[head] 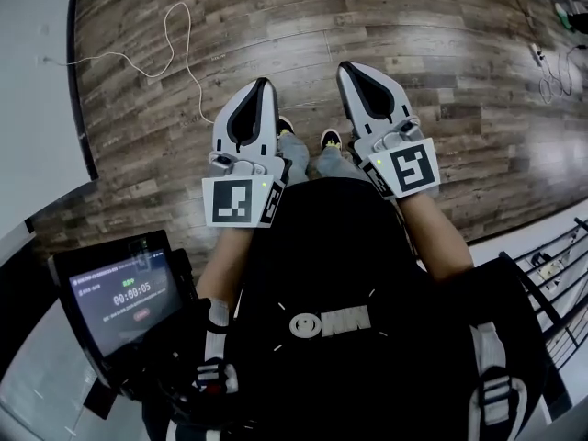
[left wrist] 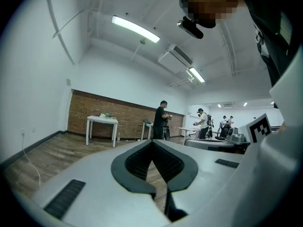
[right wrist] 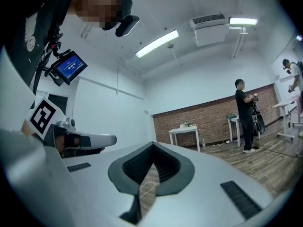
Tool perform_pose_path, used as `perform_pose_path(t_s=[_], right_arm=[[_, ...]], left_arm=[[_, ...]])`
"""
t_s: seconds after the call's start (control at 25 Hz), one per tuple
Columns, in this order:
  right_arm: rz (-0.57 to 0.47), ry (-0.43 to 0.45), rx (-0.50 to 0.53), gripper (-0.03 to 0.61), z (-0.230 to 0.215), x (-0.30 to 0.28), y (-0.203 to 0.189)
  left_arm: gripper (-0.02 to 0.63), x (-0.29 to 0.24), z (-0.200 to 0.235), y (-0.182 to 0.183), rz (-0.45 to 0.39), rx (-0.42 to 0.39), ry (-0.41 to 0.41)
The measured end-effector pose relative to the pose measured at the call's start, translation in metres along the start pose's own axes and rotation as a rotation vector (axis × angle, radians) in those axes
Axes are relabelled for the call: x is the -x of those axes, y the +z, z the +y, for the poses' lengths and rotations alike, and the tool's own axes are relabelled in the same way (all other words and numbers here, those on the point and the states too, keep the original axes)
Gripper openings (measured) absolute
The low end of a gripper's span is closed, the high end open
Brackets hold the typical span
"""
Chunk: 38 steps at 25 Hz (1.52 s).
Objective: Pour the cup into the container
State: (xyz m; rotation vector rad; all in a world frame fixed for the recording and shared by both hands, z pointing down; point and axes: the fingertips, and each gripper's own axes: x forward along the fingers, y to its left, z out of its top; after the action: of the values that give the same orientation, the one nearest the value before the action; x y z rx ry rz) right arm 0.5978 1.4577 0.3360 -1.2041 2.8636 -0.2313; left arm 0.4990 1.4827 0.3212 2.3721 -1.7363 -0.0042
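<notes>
The left gripper (head: 267,84) and right gripper (head: 344,66) are seen in white with black jaw linings; black-and-white square markers (head: 235,202) are borne. Brown wood-plank grain is shown on the floor (head: 441,53) across the upper frame.

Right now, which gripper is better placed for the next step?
Neither: left gripper and right gripper are both shut, empty, side by side over the wooden floor; no cup or container in view.

left gripper (head: 267,83) + right gripper (head: 346,65): 2 | screen (head: 124,299): 1 | shoes (head: 331,140): 2
</notes>
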Motion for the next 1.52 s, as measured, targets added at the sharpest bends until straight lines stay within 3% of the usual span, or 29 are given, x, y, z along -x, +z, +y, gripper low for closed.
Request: perform_pose_path(t_s=[0.28,0.8,1.16,1.36,1.52], right_arm=[[0.045,0.021,-0.001,0.0,0.038,-0.113,0.006],[0.026,-0.02,0.017,0.0,0.036,-0.111,0.006],[-0.026,-0.009,-0.014,0.0,-0.064,-0.153,0.013],[-0.046,-0.032,-0.029,0.0,-0.118,-0.16,0.02],[-0.037,-0.034,-0.047,0.0,-0.134,-0.164,0.014]], left_arm=[[-0.002,-0.022,0.102,0.019,0.003,0.082,-0.001],[-0.002,-0.025,0.109,0.025,-0.012,0.048,-0.011],[-0.002,-0.14,0.101,0.019,0.084,0.016,0.015],[-0.002,-0.178,0.087,0.022,0.11,-0.03,0.016],[-0.002,-0.192,0.08,0.024,0.116,-0.05,0.013]])
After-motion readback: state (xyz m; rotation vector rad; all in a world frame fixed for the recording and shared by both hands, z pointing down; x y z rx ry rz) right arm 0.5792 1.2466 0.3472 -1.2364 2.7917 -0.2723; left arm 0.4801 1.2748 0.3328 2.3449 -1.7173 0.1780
